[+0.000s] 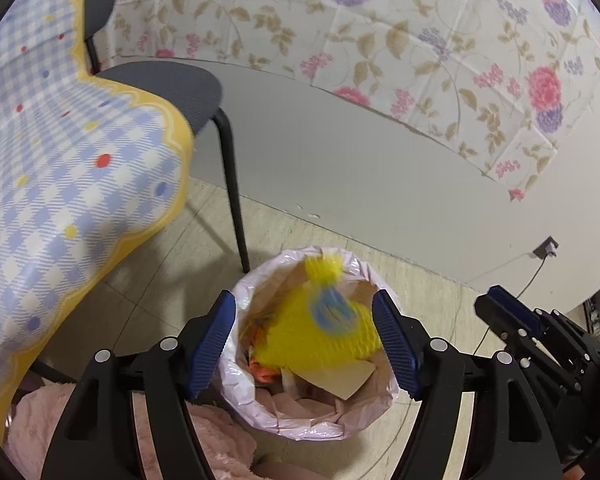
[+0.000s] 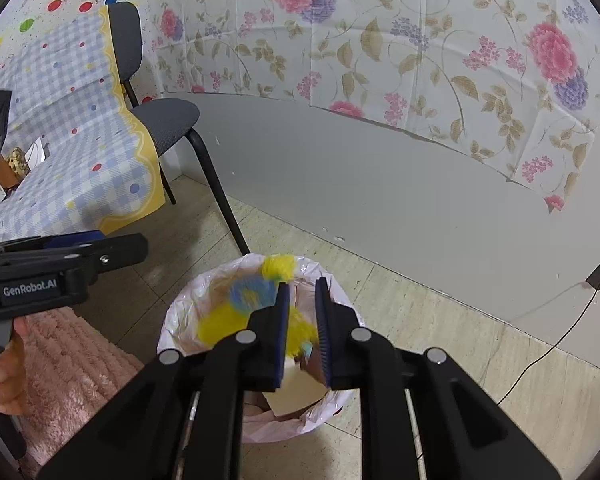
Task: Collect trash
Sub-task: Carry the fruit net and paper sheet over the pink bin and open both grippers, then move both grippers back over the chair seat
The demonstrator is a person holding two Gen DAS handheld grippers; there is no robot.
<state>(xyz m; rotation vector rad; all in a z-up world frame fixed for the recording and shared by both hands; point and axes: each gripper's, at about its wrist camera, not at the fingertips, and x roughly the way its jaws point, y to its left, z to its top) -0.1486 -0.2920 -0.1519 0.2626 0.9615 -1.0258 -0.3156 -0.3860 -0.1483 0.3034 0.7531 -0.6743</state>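
The yellow wrapper point(image 1: 320, 332), a puffy yellow piece of trash with a blue patch, sits in the mouth of the bin point(image 1: 260, 412), which is lined with a pale pink bag and stands on the floor beside a chair point(image 1: 168, 92). It is blurred in both views, so I cannot tell whether it is resting on the cardboard scraps point(image 1: 340, 380) beneath it or falling toward them. The left tool point(image 1: 304, 344) hangs directly over the bin with its jaws spread wide, one blue pad on each side of the wrapper and neither pressing on it, so the wrapper is not gripped. The right tool point(image 2: 302, 332) points down at the same bin from the other side, its jaws narrow with only a slim gap between the pads; the wrapper shows through and to the left of that gap, but nothing appears pinched. The relation that matters is vertical: the wrapper lies straight below and ahead of both tools, inside the bin's rim, its longer side running roughly from the near rim toward the chair leg. The left tool seems the nearer of the two, since it frames the wrapper. By my judgement this piece is delivered, and the coming move calls for lifting both tools clear and turning toward the tabletop point(image 2: 72, 152) with the checked cloth, where more scraps point(image 2: 16, 164) appear to lie.
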